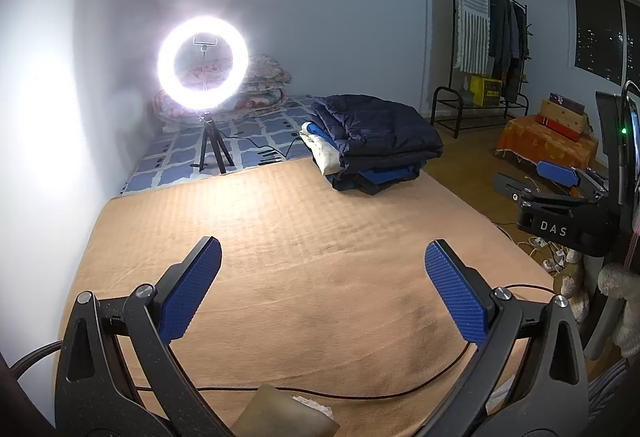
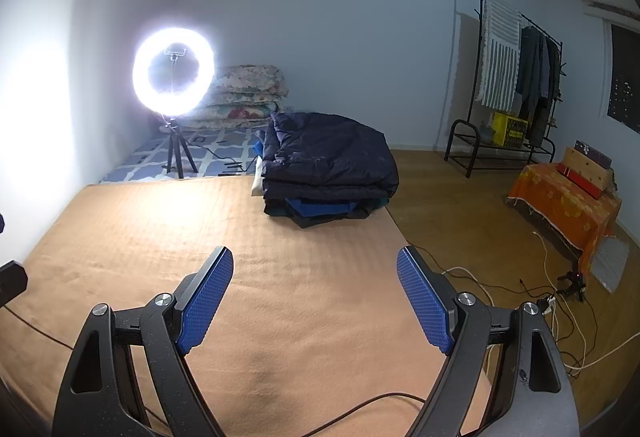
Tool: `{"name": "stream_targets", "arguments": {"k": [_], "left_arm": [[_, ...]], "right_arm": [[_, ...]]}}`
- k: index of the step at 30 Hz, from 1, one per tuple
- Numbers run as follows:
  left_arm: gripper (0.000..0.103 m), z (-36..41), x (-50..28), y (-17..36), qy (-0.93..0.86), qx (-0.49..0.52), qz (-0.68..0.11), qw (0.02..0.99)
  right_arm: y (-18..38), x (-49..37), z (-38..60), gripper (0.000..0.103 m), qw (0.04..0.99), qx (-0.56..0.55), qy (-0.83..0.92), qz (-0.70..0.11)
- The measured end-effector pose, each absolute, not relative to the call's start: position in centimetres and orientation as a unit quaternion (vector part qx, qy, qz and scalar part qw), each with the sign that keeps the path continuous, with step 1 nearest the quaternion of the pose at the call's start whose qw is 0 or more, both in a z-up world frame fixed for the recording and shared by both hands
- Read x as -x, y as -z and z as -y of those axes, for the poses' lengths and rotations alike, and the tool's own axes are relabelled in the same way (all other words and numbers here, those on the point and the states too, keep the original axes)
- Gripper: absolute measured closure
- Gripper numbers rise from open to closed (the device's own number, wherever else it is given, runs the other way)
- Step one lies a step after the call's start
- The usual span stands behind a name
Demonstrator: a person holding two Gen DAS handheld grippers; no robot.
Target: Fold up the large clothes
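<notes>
A stack of folded clothes, with a dark navy padded jacket [image 1: 376,129] on top, sits at the far right corner of the tan blanket [image 1: 304,237]; it also shows in the right wrist view [image 2: 328,161]. My left gripper [image 1: 323,261] is open and empty above the blanket, well short of the stack. My right gripper [image 2: 315,265] is open and empty over the blanket [image 2: 200,237]; it also shows at the right edge of the left wrist view [image 1: 560,175]. No unfolded garment lies on the blanket.
A lit ring light on a tripod [image 1: 205,63] stands on the blue patterned mattress [image 1: 248,141] behind the blanket, in front of folded floral quilts [image 2: 244,93]. A clothes rack [image 2: 516,77], an orange-covered bench [image 2: 564,201] and floor cables [image 2: 560,301] are to the right. A thin cable [image 1: 360,393] crosses the blanket's near edge.
</notes>
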State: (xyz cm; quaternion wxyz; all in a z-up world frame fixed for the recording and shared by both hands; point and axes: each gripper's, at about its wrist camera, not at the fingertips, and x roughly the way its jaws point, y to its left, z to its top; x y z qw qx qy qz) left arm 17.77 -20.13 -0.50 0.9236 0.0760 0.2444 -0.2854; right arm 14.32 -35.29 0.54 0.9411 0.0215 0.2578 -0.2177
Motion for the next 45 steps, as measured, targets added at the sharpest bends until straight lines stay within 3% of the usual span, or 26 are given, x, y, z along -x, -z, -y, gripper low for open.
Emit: {"name": "stream_targets", "arguments": {"k": [45], "left_arm": [[0.0,20.07,-17.78,-0.28,0.291,-0.079,-0.235,0.924]], "right_arm": [[-0.27,-14.42,35.54,0.019,0.942,-0.022,0.211,-0.261]]}}
